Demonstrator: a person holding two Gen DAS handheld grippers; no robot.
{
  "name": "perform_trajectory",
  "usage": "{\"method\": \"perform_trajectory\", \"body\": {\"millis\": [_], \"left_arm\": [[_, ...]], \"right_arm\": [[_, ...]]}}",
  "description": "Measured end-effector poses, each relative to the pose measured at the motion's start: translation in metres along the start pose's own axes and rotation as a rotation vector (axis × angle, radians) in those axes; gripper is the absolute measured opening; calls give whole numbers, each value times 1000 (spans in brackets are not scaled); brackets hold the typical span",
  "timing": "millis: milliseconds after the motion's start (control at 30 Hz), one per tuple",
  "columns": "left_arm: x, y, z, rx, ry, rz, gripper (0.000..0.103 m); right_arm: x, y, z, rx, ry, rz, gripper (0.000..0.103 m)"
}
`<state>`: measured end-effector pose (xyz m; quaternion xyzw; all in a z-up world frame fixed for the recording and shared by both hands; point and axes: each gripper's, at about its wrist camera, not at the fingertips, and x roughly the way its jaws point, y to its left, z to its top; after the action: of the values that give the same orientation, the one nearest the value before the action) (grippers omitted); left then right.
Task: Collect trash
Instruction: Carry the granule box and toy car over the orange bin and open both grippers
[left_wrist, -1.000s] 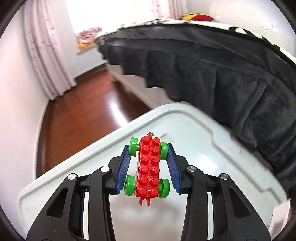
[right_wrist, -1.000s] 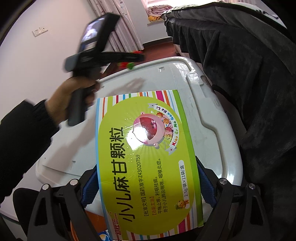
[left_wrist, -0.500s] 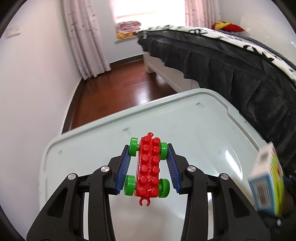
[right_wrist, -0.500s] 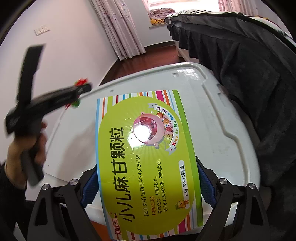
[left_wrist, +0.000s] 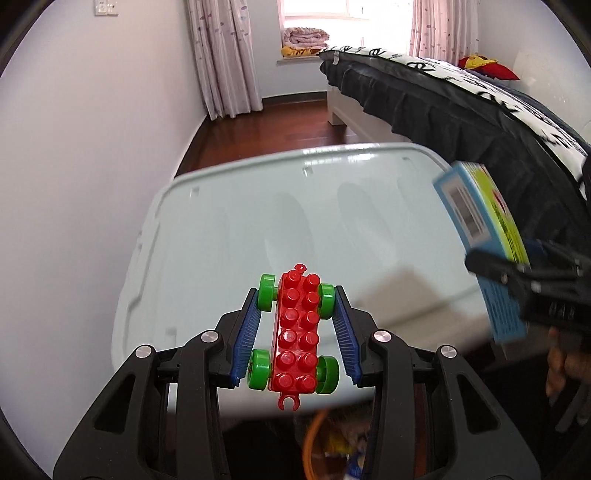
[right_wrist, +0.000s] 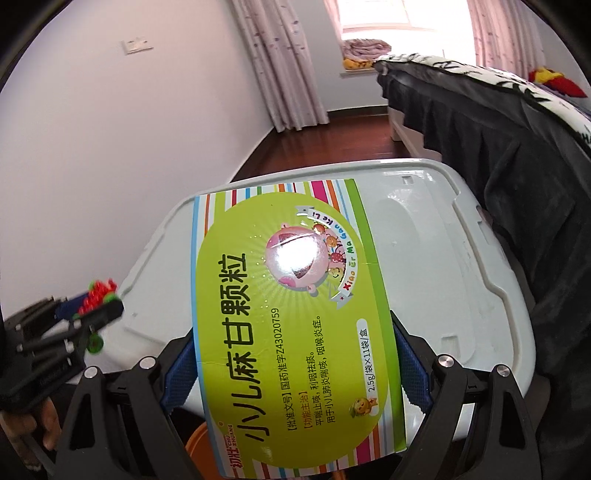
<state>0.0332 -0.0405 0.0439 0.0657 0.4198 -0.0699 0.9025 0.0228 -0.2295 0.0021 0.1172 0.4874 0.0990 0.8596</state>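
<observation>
My left gripper (left_wrist: 297, 325) is shut on a red toy brick car (left_wrist: 296, 334) with green wheels, its blue pads pressing on the wheels. It hangs over the near edge of a pale grey bin lid (left_wrist: 229, 229). My right gripper (right_wrist: 291, 365) is shut on a green medicine box (right_wrist: 284, 306) with striped edges, held flat above the same bin lid (right_wrist: 443, 266). In the left wrist view the medicine box (left_wrist: 480, 221) and the right gripper (left_wrist: 532, 280) show at the right edge. The left gripper (right_wrist: 92, 314) with the toy car (right_wrist: 96, 297) appears at the left in the right wrist view.
A bed with a dark blanket (left_wrist: 461, 110) runs along the right of the bin. A white wall (left_wrist: 92, 147) stands on the left and dark wood floor (left_wrist: 295, 122) lies beyond. An orange container (left_wrist: 317, 435) with mixed items shows below the lid's near edge.
My left gripper has swung left and back across the lid with the toy car, and its view has rolled level. My right gripper has drawn back and risen with the box.
</observation>
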Motion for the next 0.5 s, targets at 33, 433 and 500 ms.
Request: {"method": "perform_trajectory", "body": {"millis": [33, 433, 500], "left_arm": [[-5, 0, -6, -7, 2, -9, 39], [-37, -19, -77, -60, 20, -55, 39], [-37, -21, -85, -63, 32, -62, 39]], "right_arm": [[-4, 2, -2, 4, 1, 12, 88], [-83, 25, -48, -12, -28, 31, 88], [-90, 29, -62, -9, -22, 20, 88]]}}
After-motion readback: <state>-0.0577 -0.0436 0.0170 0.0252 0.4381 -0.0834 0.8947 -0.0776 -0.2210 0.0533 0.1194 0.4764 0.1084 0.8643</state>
